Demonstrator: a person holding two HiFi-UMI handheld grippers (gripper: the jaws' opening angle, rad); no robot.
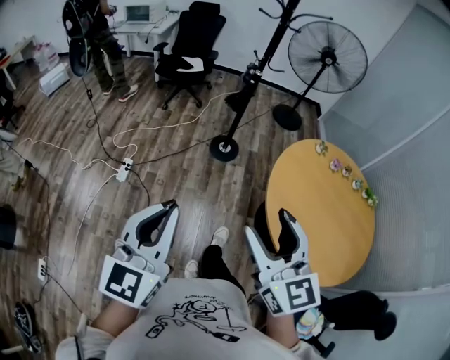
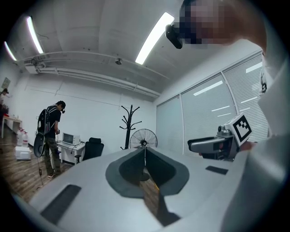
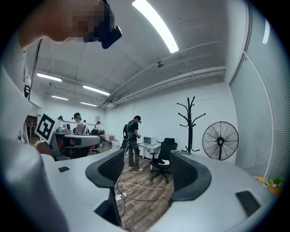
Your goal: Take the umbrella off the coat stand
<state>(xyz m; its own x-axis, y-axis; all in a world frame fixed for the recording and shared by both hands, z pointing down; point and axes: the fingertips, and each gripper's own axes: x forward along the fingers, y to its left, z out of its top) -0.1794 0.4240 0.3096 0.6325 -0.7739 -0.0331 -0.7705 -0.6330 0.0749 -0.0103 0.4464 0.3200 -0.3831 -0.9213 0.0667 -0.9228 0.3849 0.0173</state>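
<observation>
I count two grippers in the room, the left gripper (image 1: 169, 204) and the right gripper (image 1: 266, 221). There is one coat stand (image 1: 261, 67), with one dark umbrella (image 1: 239, 97) hung on it. One standing fan (image 1: 328, 56), one round wooden table (image 1: 309, 211), and on it five small trinkets (image 1: 346, 171), as near as I can make out. One black office chair (image 1: 190, 49), one white desk (image 1: 144, 29), one laptop (image 1: 138, 13). Three other people (image 3: 132, 138): one by the desk, two far back

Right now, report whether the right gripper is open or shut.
Open: the right gripper has its jaws well apart, nothing held between them.
</observation>
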